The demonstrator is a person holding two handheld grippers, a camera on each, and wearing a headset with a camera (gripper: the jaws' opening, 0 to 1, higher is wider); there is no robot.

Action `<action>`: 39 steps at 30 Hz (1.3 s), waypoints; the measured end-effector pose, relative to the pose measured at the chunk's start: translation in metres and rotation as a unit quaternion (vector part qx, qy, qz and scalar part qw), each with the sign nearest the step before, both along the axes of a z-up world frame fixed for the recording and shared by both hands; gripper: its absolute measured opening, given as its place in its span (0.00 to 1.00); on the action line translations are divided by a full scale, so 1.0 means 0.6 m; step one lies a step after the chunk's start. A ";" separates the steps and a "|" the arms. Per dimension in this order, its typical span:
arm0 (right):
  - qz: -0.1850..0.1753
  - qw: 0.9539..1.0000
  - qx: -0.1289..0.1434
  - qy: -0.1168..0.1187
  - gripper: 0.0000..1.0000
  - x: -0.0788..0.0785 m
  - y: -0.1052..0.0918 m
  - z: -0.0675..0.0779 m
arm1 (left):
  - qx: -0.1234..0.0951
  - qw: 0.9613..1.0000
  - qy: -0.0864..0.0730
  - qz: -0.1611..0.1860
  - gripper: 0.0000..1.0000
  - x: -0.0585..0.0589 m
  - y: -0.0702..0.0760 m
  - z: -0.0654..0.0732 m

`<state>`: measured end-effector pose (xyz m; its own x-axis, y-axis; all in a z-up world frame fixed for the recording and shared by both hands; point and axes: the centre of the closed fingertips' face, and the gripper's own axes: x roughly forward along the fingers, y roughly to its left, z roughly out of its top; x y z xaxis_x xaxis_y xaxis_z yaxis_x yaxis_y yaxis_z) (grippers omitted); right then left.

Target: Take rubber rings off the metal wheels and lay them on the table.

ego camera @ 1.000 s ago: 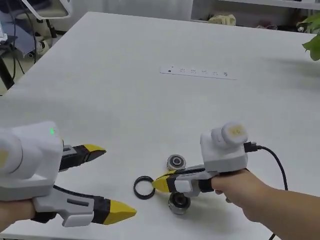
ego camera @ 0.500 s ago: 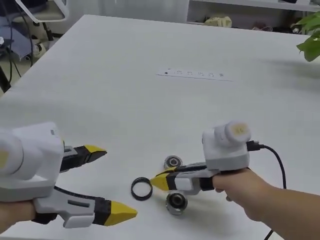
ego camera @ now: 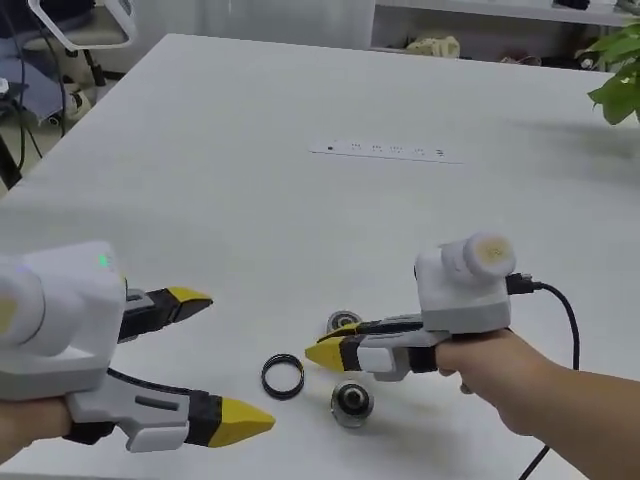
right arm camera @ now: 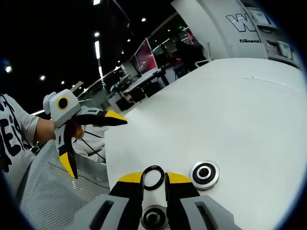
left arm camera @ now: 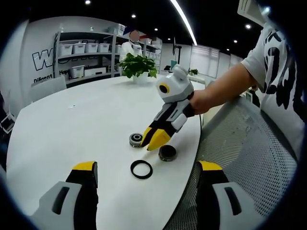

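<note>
A loose black rubber ring (ego camera: 283, 376) lies flat on the white table (ego camera: 300, 220). Just right of it, my right gripper (ego camera: 322, 355) hovers shut with nothing in it. A bare metal wheel (ego camera: 343, 322) sits behind its tip, and a wheel still wearing a black ring (ego camera: 352, 400) sits in front. My left gripper (ego camera: 222, 360) stands wide open to the left of the ring, holding nothing. In the left gripper view the ring (left arm camera: 141, 169) lies ahead of the jaws, beside both wheels (left arm camera: 136, 139) (left arm camera: 167, 152). The right gripper view shows the ring (right arm camera: 153, 176) past its tips.
A flat white strip with small markings (ego camera: 385, 150) lies mid-table farther back. A green plant (ego camera: 615, 85) stands at the right edge. The table's near edge runs close under both grippers. A chair (ego camera: 75, 25) stands off the far left corner.
My right gripper's tip has pulled up and to the right, away from the loose ring it was touching. The ring stays on the table. The left gripper holds still.
</note>
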<state>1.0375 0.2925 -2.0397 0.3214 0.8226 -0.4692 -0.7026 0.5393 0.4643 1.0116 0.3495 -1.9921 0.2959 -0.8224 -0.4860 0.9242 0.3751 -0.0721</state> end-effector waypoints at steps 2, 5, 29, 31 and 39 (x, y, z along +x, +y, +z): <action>0.002 1.000 -0.002 -0.005 0.15 -0.002 -0.001 0.003 | -0.001 1.000 -0.001 0.000 0.83 0.000 0.000 0.001; 0.002 1.000 -0.004 -0.010 0.16 -0.003 -0.004 0.006 | -0.002 1.000 0.000 0.002 0.83 0.001 -0.001 0.002; 0.005 0.997 -0.021 -0.070 0.25 -0.007 -0.030 0.043 | -0.006 1.000 -0.006 0.005 0.83 0.011 -0.001 0.013; 0.003 0.997 -0.020 -0.071 0.26 -0.007 -0.032 0.045 | -0.006 1.000 -0.006 0.006 0.83 0.012 -0.002 0.014; 0.000 0.996 -0.027 -0.090 0.31 -0.013 -0.049 0.057 | -0.007 1.000 -0.007 0.002 0.83 0.013 -0.008 0.020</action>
